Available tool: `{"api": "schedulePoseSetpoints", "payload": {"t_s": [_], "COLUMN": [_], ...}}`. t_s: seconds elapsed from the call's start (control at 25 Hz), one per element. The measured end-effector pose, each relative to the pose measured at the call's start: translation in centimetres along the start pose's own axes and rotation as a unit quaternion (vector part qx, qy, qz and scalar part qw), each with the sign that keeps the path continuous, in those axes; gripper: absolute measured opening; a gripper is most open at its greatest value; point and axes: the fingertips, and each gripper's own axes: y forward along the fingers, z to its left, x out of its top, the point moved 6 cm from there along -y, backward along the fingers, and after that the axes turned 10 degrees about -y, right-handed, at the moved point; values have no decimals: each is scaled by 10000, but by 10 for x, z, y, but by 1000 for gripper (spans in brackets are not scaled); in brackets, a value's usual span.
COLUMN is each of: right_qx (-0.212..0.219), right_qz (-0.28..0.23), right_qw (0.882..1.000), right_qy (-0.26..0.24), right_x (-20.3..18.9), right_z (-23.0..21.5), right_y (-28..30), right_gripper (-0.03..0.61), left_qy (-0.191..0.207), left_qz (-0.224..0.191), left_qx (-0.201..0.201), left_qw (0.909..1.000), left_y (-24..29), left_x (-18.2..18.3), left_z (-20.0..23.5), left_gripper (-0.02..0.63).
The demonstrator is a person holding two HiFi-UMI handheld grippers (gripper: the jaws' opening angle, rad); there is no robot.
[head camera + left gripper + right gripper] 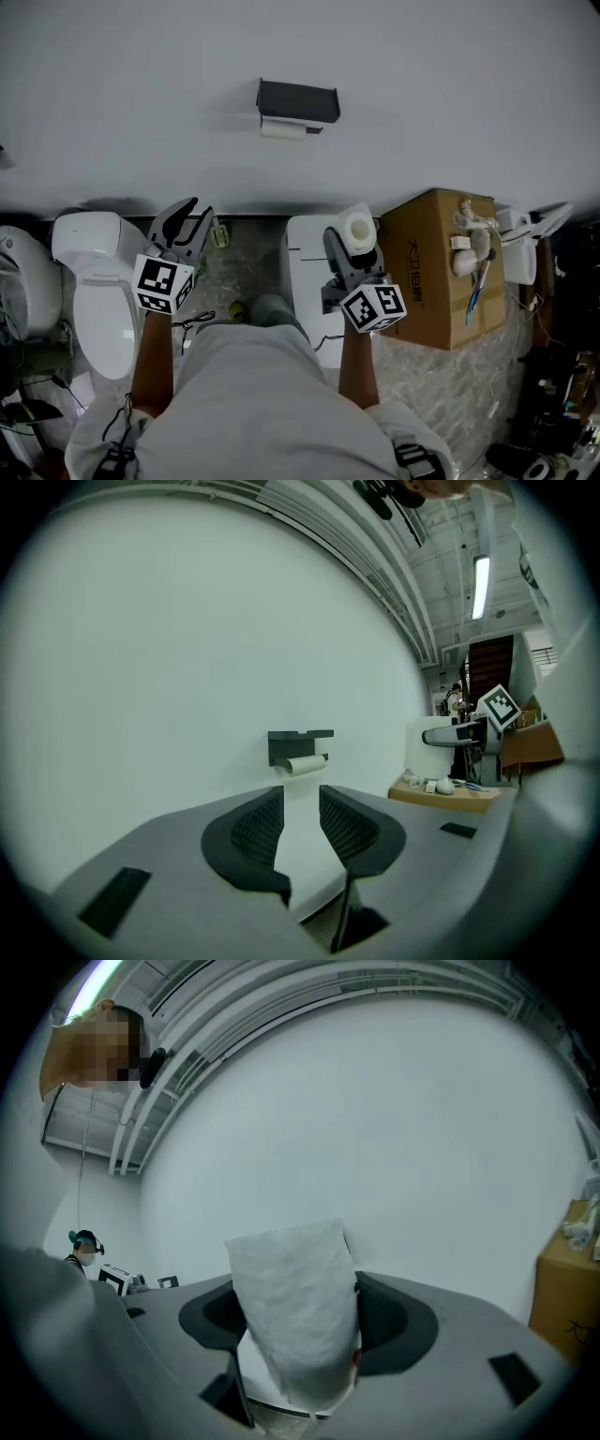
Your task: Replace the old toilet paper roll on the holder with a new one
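Observation:
A black paper holder (298, 99) hangs on the white wall, with the thin old roll (283, 130) under it. In the left gripper view the holder (300, 741) and the old roll (306, 764) lie straight ahead, some way off. My left gripper (192, 216) (300, 801) is open, with nothing between its pads. My right gripper (353, 247) (296, 1321) is shut on a full new toilet paper roll (358, 228) (291, 1288), held upright below and to the right of the holder. Both grippers are well short of the wall.
A white toilet (97, 281) stands at the lower left and a white cabinet (306, 246) stands under my right gripper. A cardboard box (433, 272) with small items on top sits at the right. Cables and clutter lie on the floor at the far right.

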Motion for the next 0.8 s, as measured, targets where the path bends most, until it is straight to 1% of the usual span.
{"api": "schedulePoseSetpoints", "payload": {"t_s": [0.24, 0.52, 0.68, 0.8], "right_qx": [-17, 155, 233, 288], "right_qz": [-66, -228, -237, -228], "right_qw": [9999, 9981, 9979, 9971], "right_qy": [149, 556, 561, 671], "right_x": [0, 6, 11, 10], "right_z": [-17, -53, -75, -86], "right_y": [25, 63, 87, 104], "right_gripper": [328, 328, 328, 328], "left_qy": [56, 179, 290, 388], "left_qz": [69, 102, 103, 133], "left_qx": [5, 83, 63, 75], "left_qw": [10000, 9998, 9995, 9991], "left_y": [27, 71, 102, 118], "left_x": [5, 17, 27, 30], "left_z": [10, 15, 14, 14], "left_gripper": [129, 129, 129, 129]}}
